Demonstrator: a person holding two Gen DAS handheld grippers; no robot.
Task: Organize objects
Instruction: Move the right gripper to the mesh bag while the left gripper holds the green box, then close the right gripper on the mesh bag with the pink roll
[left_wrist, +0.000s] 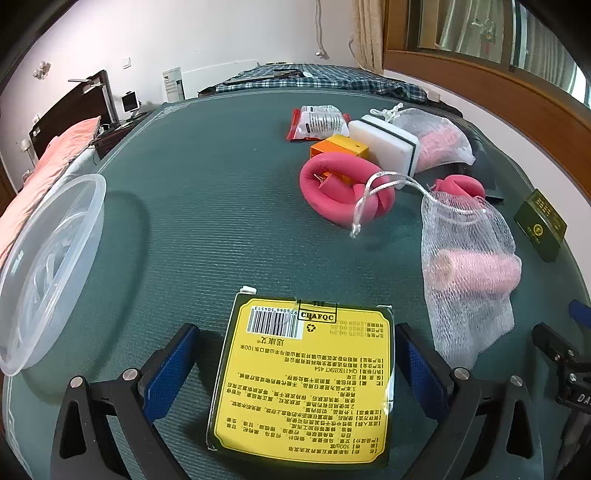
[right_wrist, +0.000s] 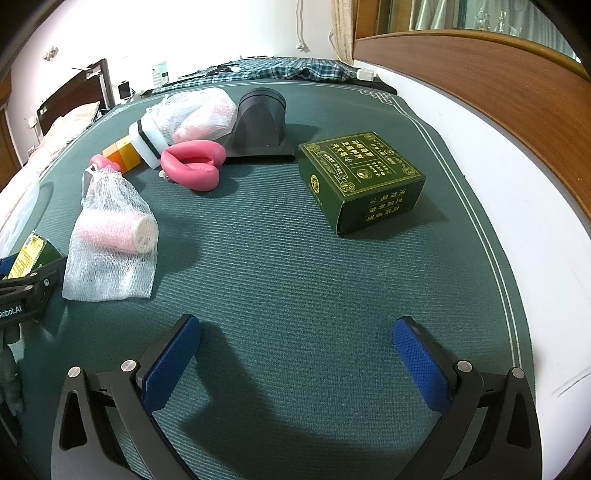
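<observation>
Green mat (right_wrist: 295, 258) bears green box (right_wrist: 360, 177), mesh bag (right_wrist: 110, 240), clear lid (left_wrist: 48, 266)

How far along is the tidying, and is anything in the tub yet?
Barely started. The clear tub looks empty. In hand: the yellow-labelled box lies between the left gripper's open jaws, not clamped yet. The right gripper is open over bare mat. Still loose on the mat: green box, two mesh bags, pink rings, sponge, orange box, red packet.
</observation>
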